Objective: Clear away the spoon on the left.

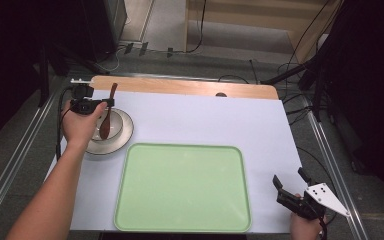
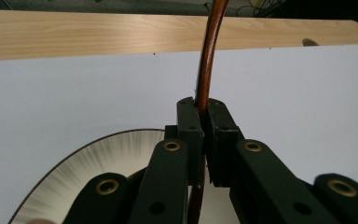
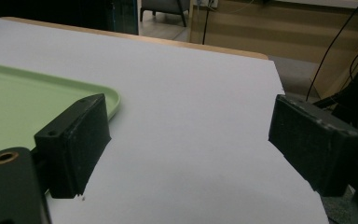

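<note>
While the person's left hand (image 1: pixel 80 127) rested over the near left rim of a pale bowl (image 1: pixel 122 134), the left gripper (image 1: pixel 111 103) was clamped tight on the handle of a brown wooden spoon (image 1: pixel 108 112). In the left gripper view the two black jaws pinched the thin curved handle (image 2: pixel 207 60) between them, with the handle rising past the fingertips toward the far wooden strip of the table (image 2: pixel 74 32). The spoon's head lay in the bowl, and its handle tilted up and away toward the far edge. The bowl sat at the far left of the white table cover (image 1: pixel 205 120), close to that cover's left edge and just beside the far left corner of a light green tray (image 1: pixel 182 187). The tray lay flat in the near middle, its near rim close to the table's near edge. Between the tray's far rim and the far wooden strip stretched a broad band of bare white surface, and another bare band ran down the tray's right side. There, at the near right corner, the right gripper (image 1: pixel 291 184) stood with its jaws spread wide and nothing between them; in the right gripper view bare white cover showed in the gap, with the tray's corner (image 3: pixel 107 100) just behind the left-hand jaw.
</note>
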### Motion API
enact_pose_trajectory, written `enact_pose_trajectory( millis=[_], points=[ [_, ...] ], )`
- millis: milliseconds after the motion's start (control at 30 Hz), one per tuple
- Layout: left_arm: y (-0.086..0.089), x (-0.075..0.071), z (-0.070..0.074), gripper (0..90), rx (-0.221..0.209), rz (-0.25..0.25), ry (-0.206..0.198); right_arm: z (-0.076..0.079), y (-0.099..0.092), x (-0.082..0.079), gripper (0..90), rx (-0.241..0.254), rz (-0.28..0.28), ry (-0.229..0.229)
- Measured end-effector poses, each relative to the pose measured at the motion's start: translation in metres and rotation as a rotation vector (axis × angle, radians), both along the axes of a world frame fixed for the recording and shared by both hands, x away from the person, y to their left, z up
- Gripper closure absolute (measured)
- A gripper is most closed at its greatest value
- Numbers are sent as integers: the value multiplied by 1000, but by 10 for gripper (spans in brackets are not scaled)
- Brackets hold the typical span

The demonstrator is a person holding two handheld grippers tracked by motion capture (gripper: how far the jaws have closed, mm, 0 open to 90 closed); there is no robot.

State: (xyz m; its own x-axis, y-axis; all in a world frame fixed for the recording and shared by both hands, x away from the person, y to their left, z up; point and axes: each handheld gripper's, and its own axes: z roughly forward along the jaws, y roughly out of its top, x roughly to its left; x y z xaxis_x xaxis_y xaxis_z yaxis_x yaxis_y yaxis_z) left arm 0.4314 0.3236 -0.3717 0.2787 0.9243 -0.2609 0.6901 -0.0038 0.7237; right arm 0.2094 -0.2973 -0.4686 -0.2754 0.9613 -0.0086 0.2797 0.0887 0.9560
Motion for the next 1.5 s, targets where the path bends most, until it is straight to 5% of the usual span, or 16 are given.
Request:
enact_pose_trajectory(
  millis=[367, 800, 1167, 1500],
  points=[
    [3, -12, 17, 862, -18, 6, -59, 0, 0, 0, 132, -2, 1, -5],
    [-4, -34, 44, 862, -73, -43, -117, 0, 0, 0, 132, -2, 3, -5],
    [-26, -59, 64, 862, -74, -89, -125, 0, 0, 0, 132, -4, 4, -8],
    [-40, -82, 65, 861, -106, -143, -137, 0, 0, 0, 132, -3, 5, -9]
  ],
)
